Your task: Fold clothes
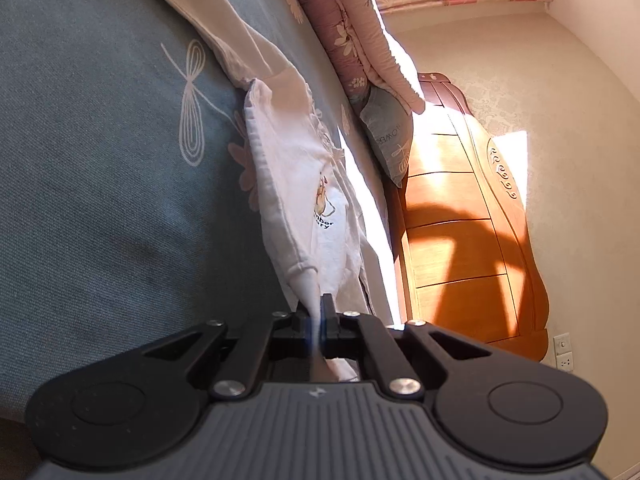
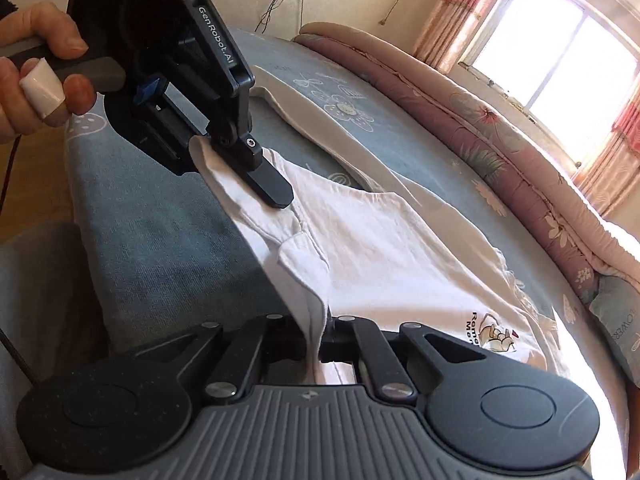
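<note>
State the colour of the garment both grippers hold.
White garment with a small printed motif; clearest in the right wrist view.

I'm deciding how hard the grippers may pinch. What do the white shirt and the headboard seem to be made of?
The white shirt looks like soft, matte woven or knit cotton: it creases and drapes limply, with stitched hems. The headboard looks like varnished orange-brown wood: visible grain, panel seams, carved scrolls and a sheen in the sunlight. Neither can be confirmed by look alone.
</note>
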### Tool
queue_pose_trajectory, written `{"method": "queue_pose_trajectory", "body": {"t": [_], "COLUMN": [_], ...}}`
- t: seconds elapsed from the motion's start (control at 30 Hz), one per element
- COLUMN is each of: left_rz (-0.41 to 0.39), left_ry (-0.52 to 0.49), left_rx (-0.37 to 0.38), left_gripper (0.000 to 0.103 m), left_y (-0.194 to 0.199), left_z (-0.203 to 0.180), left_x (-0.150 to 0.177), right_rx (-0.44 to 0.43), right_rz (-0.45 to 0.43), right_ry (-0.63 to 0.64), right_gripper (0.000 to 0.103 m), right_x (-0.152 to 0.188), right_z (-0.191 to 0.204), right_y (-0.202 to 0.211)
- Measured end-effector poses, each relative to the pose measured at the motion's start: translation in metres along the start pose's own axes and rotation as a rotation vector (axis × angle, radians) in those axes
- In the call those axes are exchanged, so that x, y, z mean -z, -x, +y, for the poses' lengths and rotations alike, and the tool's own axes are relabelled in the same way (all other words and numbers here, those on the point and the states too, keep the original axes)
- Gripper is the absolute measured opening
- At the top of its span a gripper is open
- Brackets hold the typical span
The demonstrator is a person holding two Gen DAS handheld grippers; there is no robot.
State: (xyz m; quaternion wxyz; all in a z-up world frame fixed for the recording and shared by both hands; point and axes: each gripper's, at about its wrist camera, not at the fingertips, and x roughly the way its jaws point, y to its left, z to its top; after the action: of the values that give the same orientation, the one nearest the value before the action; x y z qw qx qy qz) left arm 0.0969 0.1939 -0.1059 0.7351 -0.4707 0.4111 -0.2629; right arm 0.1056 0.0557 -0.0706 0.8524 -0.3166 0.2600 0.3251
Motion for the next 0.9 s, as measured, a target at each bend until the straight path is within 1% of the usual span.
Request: {"method": "queue_pose_trajectory", "body": {"t": [0.1, 0.17, 0.2, 0.27, 0.3, 0.33, 0.37, 0.4, 0.43, 0.47, 0.5, 0.53, 0.6, 0.67, 0.77, 0.83, 0.9], "left_rz": [0.024, 0.04, 0.049, 0.073, 0.073, 0.059, 0.046, 0.034, 0.011, -0.013, -0.03, -0.052, -0.089, -0.097, -0.079, -0.062, -0.056], "left_ry": [0.002, 0.003, 0.003, -0.005, -0.008, -0.022, -0.036, -0.047, -0.062, -0.086, -0.105, -0.136, -0.192, -0.238, -0.282, -0.308, -0.305], "left_rx": [-0.071, -0.118, -0.142, -0.201, -0.229, -0.258, -0.287, -0.292, -0.295, -0.311, -0.33, -0.353, -0.388, -0.391, -0.381, -0.377, -0.371], "left_gripper": [0.002, 0.002, 0.002, 0.003, 0.003, 0.004, 0.009, 0.014, 0.016, 0.017, 0.02, 0.022, 0.033, 0.038, 0.04, 0.043, 0.047], "left_y": [0.003, 0.005, 0.006, 0.005, 0.005, 0.008, 0.011, 0.017, 0.025, 0.033, 0.038, 0.045, 0.053, 0.049, 0.027, 0.005, -0.018], "left_z": [0.006, 0.01, 0.012, 0.018, 0.019, 0.017, 0.016, 0.012, 0.005, -0.001, -0.006, -0.013, -0.027, -0.04, -0.053, -0.056, -0.054], "left_x": [0.015, 0.024, 0.029, 0.034, 0.034, 0.033, 0.031, 0.029, 0.024, 0.02, 0.015, 0.01, 0.0, -0.009, -0.022, -0.034, -0.052], "right_rx": [-0.115, -0.201, -0.216, -0.252, -0.279, -0.291, -0.303, -0.315, -0.324, -0.314, -0.292, -0.274, -0.232, -0.211, -0.183, -0.147, -0.115], "right_rz": [0.018, 0.049, 0.066, 0.096, 0.109, 0.109, 0.106, 0.091, 0.075, 0.062, 0.049, 0.042, 0.031, 0.028, 0.023, 0.014, 0.003], "right_ry": [-0.04, -0.083, -0.092, -0.128, -0.161, -0.194, -0.224, -0.241, -0.257, -0.267, -0.284, -0.304, -0.367, -0.453, -0.574, -0.652, -0.707], "right_gripper": [0.006, 0.007, 0.007, 0.012, 0.017, 0.017, 0.018, 0.018, 0.022, 0.027, 0.04, 0.049, 0.05, 0.05, 0.054, 0.056, 0.057], "right_x": [0.007, 0.012, 0.016, 0.022, 0.023, 0.025, 0.027, 0.029, 0.03, 0.033, 0.038, 0.043, 0.057, 0.072, 0.094, 0.111, 0.123], "right_z": [-0.002, 0.002, 0.004, 0.007, 0.007, 0.002, -0.002, -0.006, -0.01, -0.014, -0.019, -0.026, -0.044, -0.065, -0.093, -0.109, -0.119], "right_y": [0.014, 0.015, 0.012, 0.005, 0.003, 0.004, 0.005, 0.012, 0.019, 0.028, 0.041, 0.048, 0.062, 0.071, 0.084, 0.094, 0.1]}}
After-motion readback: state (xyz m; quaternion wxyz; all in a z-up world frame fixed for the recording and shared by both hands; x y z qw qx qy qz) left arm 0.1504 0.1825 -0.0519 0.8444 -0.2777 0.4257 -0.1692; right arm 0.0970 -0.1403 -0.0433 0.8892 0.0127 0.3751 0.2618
